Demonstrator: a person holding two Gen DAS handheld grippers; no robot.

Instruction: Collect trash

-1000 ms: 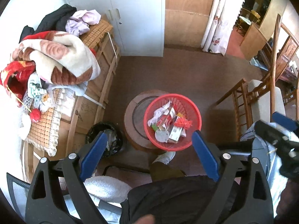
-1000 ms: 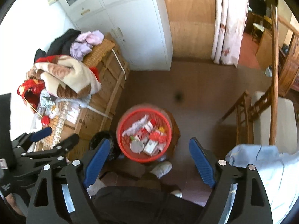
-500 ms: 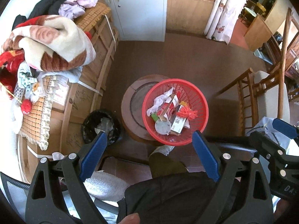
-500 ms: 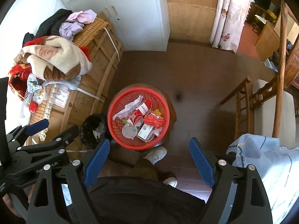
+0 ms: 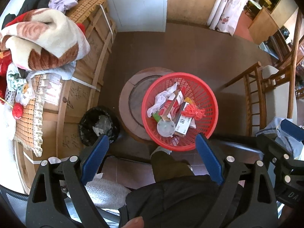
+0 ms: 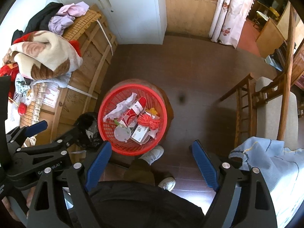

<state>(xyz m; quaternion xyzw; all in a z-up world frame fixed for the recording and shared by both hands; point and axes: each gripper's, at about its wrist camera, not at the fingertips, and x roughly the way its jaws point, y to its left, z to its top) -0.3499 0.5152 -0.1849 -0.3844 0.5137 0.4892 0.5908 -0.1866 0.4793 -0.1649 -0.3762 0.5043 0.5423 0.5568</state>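
Trash sits piled in a round red plastic mesh basket (image 5: pixel 207 102), which rests on a round wooden stool (image 5: pixel 126 102) on the dark brown floor (image 5: pixel 180 51). Contents: crumpled white tissue (image 5: pixel 161 98), red-and-white carton (image 5: pixel 176 100), clear round plastic lid (image 5: pixel 165 128), white box with a QR label (image 5: pixel 182 124), orange-red tassel bundle (image 5: pixel 193 112).

Black bin lined with a black bag (image 5: pixel 98 123) stands on the floor just left of the stool, against a large strapped cardboard crate (image 5: pixel 91 57). Crate carries a cream-and-brown blanket (image 5: pixel 47 39) and loose clothes.

Left hand-held gripper (image 5: pixel 151 152): jaws spread wide, nothing between the blue pads, pointing steeply down, above the basket's near edge. Right hand-held gripper (image 6: pixel 150 155): also released, empty, pointing down with the basket at its left finger in that view. Neither touches the basket or the trash.

Person's dark-trousered legs and white shoe (image 6: pixel 153 153) sit below both grippers. Wooden chair with pale cushion (image 6: pixel 273 114) stands at right.
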